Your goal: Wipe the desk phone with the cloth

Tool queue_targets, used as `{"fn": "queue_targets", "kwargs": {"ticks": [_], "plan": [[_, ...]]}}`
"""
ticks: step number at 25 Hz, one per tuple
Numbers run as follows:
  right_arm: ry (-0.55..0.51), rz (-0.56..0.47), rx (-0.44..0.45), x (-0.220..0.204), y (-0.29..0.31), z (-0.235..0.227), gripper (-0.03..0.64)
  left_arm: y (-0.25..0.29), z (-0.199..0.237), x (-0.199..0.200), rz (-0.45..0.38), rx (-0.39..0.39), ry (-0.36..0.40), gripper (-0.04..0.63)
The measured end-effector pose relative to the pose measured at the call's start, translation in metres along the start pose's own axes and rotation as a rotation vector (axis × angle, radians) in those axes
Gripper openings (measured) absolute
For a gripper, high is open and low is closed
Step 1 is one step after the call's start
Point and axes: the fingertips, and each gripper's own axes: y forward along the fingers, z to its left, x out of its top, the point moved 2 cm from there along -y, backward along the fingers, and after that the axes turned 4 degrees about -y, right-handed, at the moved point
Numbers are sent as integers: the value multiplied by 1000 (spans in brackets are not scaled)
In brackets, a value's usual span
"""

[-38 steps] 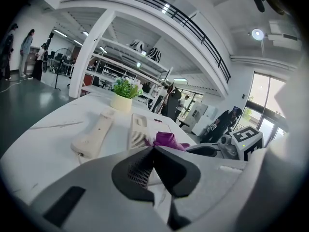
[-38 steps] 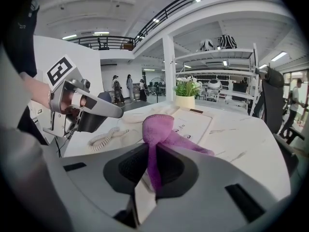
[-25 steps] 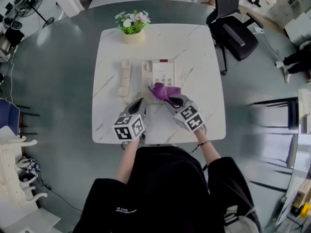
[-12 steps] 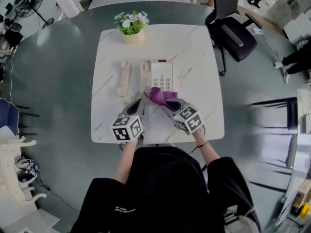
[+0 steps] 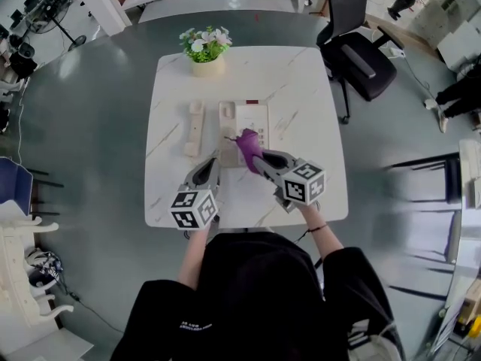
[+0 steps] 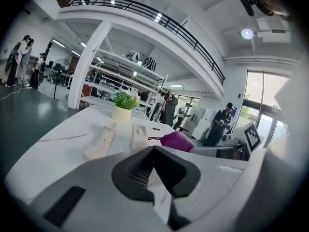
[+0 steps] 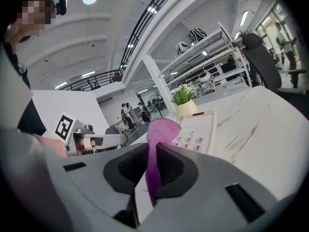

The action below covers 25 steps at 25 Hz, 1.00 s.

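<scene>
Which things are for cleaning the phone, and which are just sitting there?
For the job:
- purple cloth, pinched in the right tool
- phone
- its receiver, lying on the table beside it

Just sitting about:
- flower pot
- black chair
- left tool, shut on nothing

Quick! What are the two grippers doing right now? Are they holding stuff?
Left gripper: jaws shut, holding nothing.
Right gripper: jaws shut on the cloth.
</scene>
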Motion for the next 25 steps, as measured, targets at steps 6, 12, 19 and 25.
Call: {"fn": "queue_targets", "kwargs": {"ticks": [6,12,19,25], "plan": [[39,-132,-19,34,-14,0,32,-5,-9,24,-68,-31,42,-2],[29,-259,-88,61,-32,-6,32,-13,-12,48,-133,-48,61,-2],[15,-400,-159,90,-55,-13,32,-20,-18,73,-177,-77,173,-2],[-54,-433,-230,108,-72,-16,32,-30,-18,91,-217,-60,224,-2]]}}
